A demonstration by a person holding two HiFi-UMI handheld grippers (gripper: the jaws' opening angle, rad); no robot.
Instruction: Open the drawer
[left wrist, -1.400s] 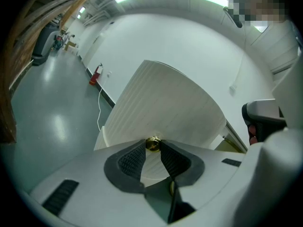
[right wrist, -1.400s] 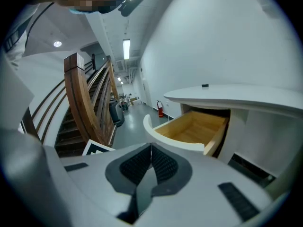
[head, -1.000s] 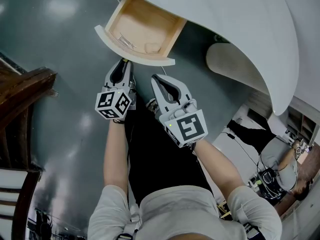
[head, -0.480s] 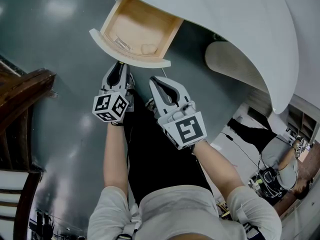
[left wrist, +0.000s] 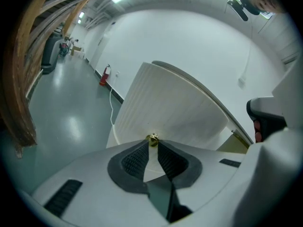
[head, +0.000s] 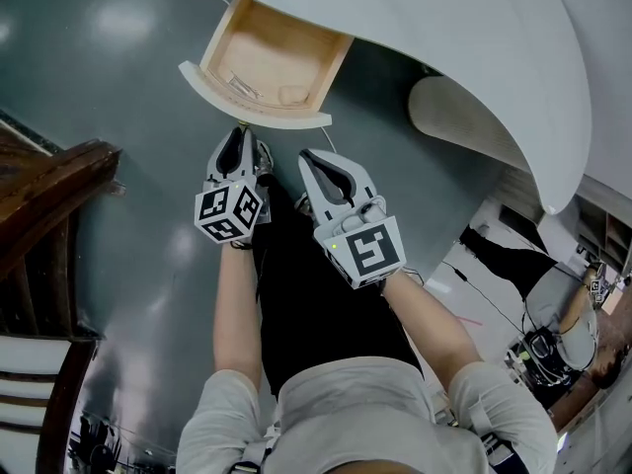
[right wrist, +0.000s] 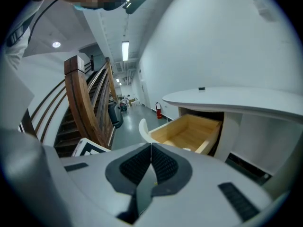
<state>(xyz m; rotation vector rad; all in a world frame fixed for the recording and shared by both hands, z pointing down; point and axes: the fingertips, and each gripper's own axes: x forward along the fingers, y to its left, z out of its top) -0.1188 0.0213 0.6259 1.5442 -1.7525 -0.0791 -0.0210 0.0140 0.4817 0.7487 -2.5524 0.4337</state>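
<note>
Drawer (head: 259,117) is well out from under the counter (head: 444,28), so you're all but done, left tool (head: 242,132) closing with the knob (left wrist: 152,139) pinched at its tips, right tool (head: 309,155) pressed together, empty, alongside.

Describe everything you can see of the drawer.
The drawer is pulled well out from under the white curved top. Its box looks like pale bare wood; its front is a white curved panel with a small brass knob. A few small items lie inside, too unclear to name. The left tongs are closing, the knob pinched between their tips.
</note>
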